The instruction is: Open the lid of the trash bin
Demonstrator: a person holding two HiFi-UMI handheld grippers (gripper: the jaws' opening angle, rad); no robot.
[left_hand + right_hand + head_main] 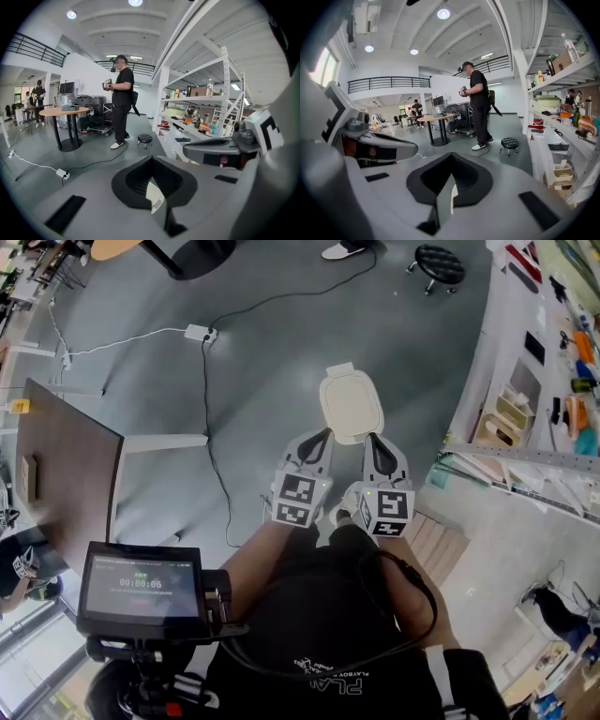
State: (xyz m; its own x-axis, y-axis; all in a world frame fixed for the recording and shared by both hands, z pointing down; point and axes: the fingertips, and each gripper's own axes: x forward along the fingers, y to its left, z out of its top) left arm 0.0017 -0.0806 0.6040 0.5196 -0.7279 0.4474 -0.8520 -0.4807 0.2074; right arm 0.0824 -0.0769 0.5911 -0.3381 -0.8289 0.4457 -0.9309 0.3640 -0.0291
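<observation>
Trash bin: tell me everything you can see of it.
The trash bin shows only from above: a cream, plastic-looking lid, a rounded rectangle with a small tab at its far end, lying shut. It stands on the grey floor, just ahead of the left gripper and right gripper, whose tips overlap its near edge; contact cannot be told.

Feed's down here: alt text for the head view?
The left gripper and right gripper, jaws together, hang side by side over the near edge of a cream trash bin, its lid looking shut. It stands on grey floor.
</observation>
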